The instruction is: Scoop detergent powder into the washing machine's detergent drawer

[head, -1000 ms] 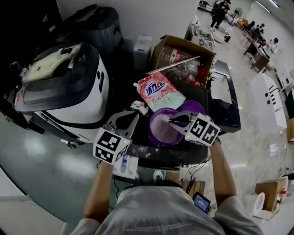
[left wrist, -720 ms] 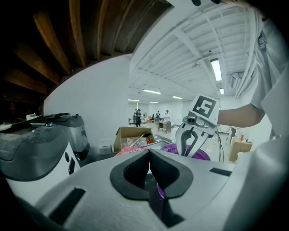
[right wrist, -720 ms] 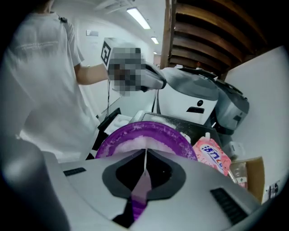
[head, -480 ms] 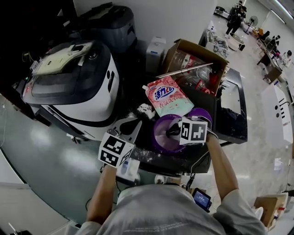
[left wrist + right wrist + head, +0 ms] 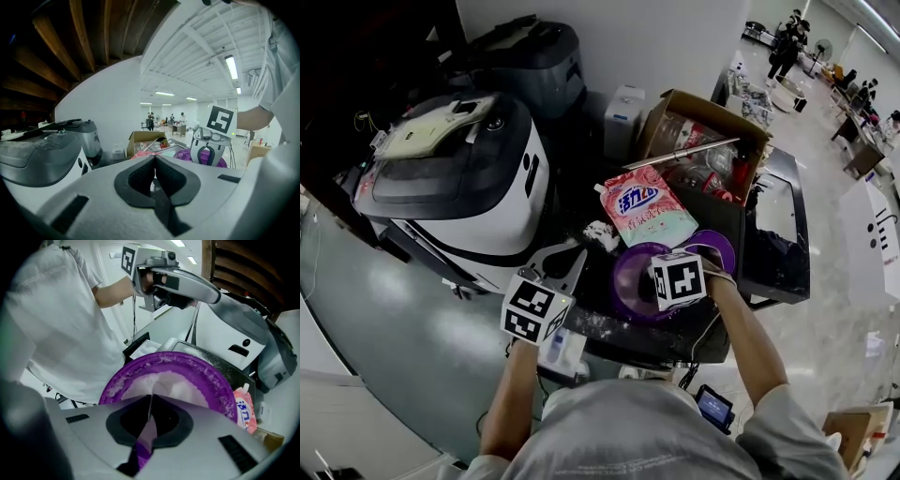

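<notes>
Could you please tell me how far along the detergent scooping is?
Done: powder sits ready in the purple bowl. In hand: the right gripper is shut on a purple scoop handle over that powder. Remaining: carrying a scoopful to the drawer of the washing machine; the left gripper is shut, empty.

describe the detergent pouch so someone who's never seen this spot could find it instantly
Start at the big white washing machine; right of it sits an open cardboard box. The detergent pouch lies flat between that box and the purple bowl of powder. It is the only pink, soft packet there, with blue lettering.
</notes>
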Action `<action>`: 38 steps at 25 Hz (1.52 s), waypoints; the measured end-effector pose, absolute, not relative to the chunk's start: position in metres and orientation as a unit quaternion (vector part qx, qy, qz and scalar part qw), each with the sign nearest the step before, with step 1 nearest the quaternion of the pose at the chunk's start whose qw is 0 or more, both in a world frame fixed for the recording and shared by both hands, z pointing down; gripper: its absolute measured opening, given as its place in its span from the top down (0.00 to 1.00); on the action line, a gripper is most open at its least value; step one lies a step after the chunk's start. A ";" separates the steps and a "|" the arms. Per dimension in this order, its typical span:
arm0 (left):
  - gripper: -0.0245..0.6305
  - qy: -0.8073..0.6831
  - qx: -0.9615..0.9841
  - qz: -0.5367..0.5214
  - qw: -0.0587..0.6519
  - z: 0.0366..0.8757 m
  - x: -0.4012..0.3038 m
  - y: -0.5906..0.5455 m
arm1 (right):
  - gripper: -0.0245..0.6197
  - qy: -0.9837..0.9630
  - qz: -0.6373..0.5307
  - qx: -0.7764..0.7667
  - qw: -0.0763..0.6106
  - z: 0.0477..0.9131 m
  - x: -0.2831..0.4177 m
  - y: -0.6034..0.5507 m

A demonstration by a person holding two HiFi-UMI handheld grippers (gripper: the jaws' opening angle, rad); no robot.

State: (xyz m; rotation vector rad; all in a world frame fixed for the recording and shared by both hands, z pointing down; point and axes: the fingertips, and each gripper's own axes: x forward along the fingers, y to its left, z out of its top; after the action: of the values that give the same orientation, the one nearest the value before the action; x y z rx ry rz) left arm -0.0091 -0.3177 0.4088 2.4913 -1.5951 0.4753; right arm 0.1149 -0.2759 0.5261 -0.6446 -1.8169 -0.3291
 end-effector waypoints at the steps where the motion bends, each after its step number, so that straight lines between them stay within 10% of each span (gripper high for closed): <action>1: 0.95 -0.531 0.829 0.158 0.072 0.409 -0.009 -0.318 | 0.94 -0.768 -0.131 -0.278 0.562 0.528 0.117 -0.274; 38: 0.95 -0.498 0.851 0.151 0.069 0.408 -0.013 -0.327 | 0.94 -0.772 0.027 -0.287 0.567 0.498 0.143 -0.278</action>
State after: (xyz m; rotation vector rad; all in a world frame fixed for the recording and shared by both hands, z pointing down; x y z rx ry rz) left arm -0.0127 -0.3270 0.4084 2.5617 -1.4999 0.4540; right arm 0.1430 -0.2782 0.4978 -0.6755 -1.8142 0.0634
